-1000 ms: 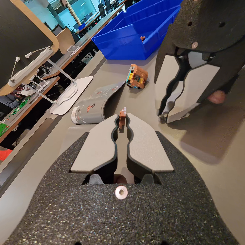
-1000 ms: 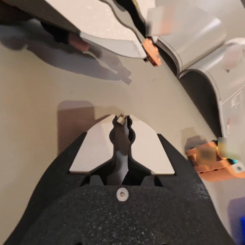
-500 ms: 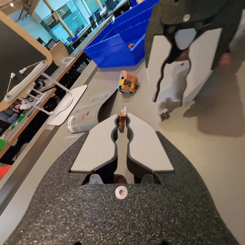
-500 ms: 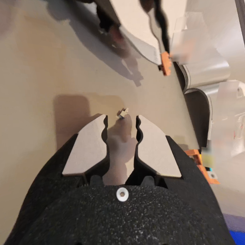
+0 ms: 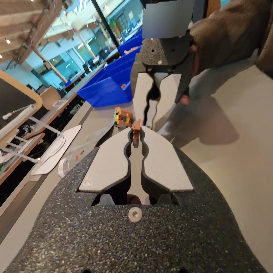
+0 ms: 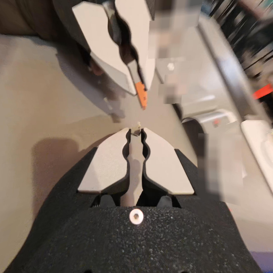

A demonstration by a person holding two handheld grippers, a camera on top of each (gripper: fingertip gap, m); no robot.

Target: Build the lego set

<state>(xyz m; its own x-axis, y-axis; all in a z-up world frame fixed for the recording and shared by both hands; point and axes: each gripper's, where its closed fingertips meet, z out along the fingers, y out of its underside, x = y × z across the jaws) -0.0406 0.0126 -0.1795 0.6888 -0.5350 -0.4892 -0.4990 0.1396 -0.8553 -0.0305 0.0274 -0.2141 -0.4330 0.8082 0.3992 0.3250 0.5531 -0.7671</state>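
My left gripper [image 5: 136, 130] is shut on a small brown lego piece [image 5: 136, 131] and holds it above the grey table [image 5: 221, 162]. My right gripper [image 6: 136, 129] is shut on a tiny grey-white lego piece [image 6: 136, 130]. The two grippers face each other, tips close but apart. In the right wrist view the left gripper [image 6: 142, 91] comes down from the top with the brown piece [image 6: 142, 96] at its tip. In the left wrist view the right gripper [image 5: 145, 122] hangs just behind the brown piece. A partly built orange-brown lego model [image 5: 123, 118] lies on the table beyond.
A curled instruction booklet [image 5: 82, 150] lies left of the left gripper. Blue bins [image 5: 109, 90] stand at the back. A white flat stand [image 5: 57, 149] sits near the table's left edge. A person's sleeve [image 5: 229, 37] is at upper right. Tip to tip, the grippers are about 5 cm apart.
My right gripper dropped the tiny piece on the table half a second ago, has shut on it again and lifted it toward the brown piece. Both grippers have tilted up and come closer.
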